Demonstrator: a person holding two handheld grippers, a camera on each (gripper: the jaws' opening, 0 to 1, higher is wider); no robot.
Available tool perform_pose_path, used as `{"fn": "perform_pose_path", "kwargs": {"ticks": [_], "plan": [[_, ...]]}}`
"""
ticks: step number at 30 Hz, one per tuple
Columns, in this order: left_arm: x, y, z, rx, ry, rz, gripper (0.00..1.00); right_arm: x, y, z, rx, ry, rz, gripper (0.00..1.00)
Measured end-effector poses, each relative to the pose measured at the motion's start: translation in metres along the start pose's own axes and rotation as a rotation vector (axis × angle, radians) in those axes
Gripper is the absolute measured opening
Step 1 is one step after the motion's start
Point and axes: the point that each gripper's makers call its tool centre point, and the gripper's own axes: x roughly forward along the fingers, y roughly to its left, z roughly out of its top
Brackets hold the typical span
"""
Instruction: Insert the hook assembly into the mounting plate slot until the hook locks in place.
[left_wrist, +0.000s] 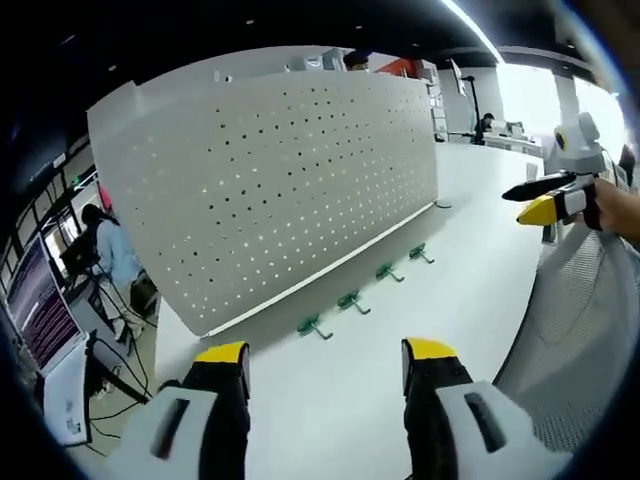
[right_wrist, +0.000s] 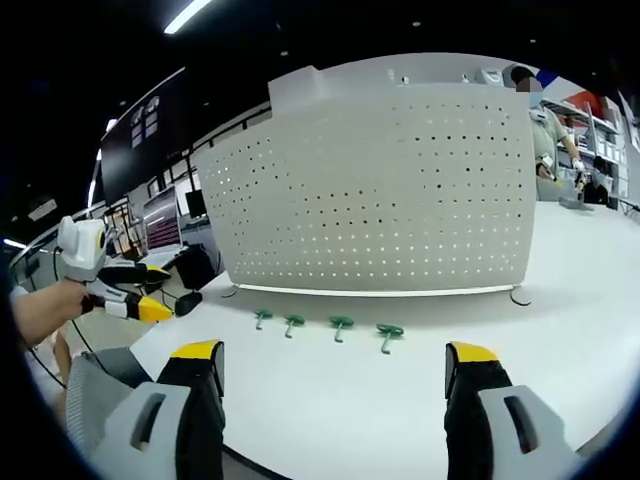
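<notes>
Your left gripper (left_wrist: 326, 365) hung over the white table (left_wrist: 470, 240) with its yellow-tipped jaws spread wide and nothing between them; your right gripper (right_wrist: 334, 368) was likewise wide apart and empty above the near table edge. In the left gripper view, your right gripper appeared at the right edge, held in your hand (left_wrist: 618, 207) off the table's side, its jaws seen edge-on so their gap there could not be told. In the right gripper view, your left gripper showed at the left, also held clear of the table.

Beyond the jaws, four green hooks (right_wrist: 322, 326) lay in a row on the tabletop, apart from one another and just in front of the perforated mounting plate (right_wrist: 380, 190). The plate stood upright on small feet, its face dotted with rows of holes, none of them holding a hook. Nothing lay between your grippers and the hooks.

Past the table, a person (left_wrist: 110, 250) stood at a desk by a lit monitor (left_wrist: 38, 305) with cables trailing below, and another person (right_wrist: 548, 125) stood behind the plate's far end.
</notes>
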Motion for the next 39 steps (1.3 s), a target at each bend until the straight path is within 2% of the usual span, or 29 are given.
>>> {"fn": "perform_pose_path", "kwargs": {"ticks": [6,23,26,39], "plan": [[0.004,-0.003,0.002,0.019,-0.011,-0.042,0.65,0.001,0.002,-0.002,-0.001,0.005,0.003,0.88],[0.017,0.002,-0.001,0.097,0.033,-0.146,0.61,0.006,0.013,-0.001,-0.017,0.013,0.017,0.88],[0.020,0.002,-0.004,0.111,0.055,-0.157,0.60,0.007,0.012,-0.001,-0.016,0.014,0.013,0.87],[0.037,0.013,-0.009,0.139,0.081,-0.183,0.58,0.010,0.015,-0.005,-0.023,0.027,0.016,0.88]]}}
